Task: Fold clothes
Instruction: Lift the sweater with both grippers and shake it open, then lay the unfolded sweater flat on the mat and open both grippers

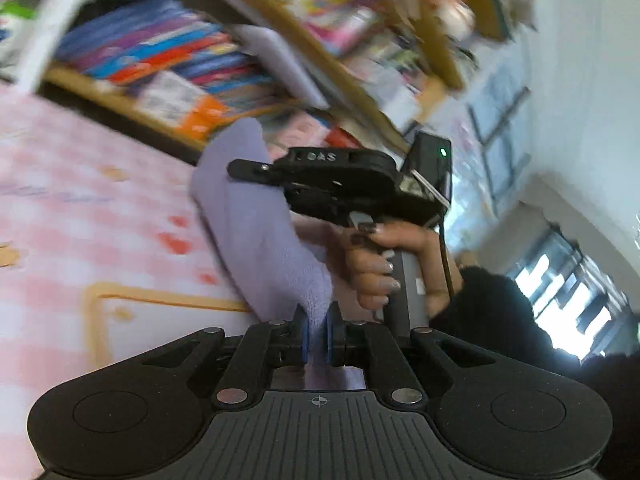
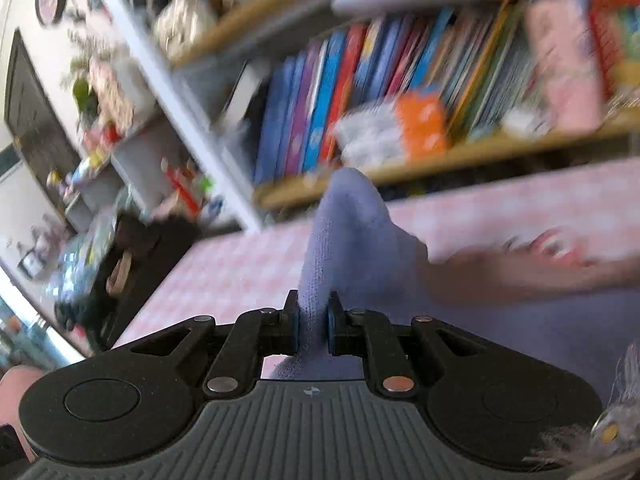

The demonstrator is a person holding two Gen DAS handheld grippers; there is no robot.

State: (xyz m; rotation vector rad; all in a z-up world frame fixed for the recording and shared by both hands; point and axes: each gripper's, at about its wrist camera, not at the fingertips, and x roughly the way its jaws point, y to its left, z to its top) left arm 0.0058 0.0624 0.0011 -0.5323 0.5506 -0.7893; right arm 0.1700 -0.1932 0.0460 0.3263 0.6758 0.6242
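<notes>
Left wrist view: left gripper (image 1: 317, 326) clamped on lavender knit garment (image 1: 256, 216), lifted over pink checked bedsheet (image 1: 80, 184); right gripper (image 1: 256, 170) pinches its far end. Right wrist view: right gripper clamped on the garment; bookshelf (image 2: 400, 100) behind, blurred.

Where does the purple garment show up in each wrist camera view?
Left wrist view: the purple garment runs from centre frame down into the left gripper, which is shut on it.
Right wrist view: it rises at centre from the right gripper, shut on it, and spreads to the lower right.
Shared landmark: the bookshelf behind the pink checked cloth.
</notes>
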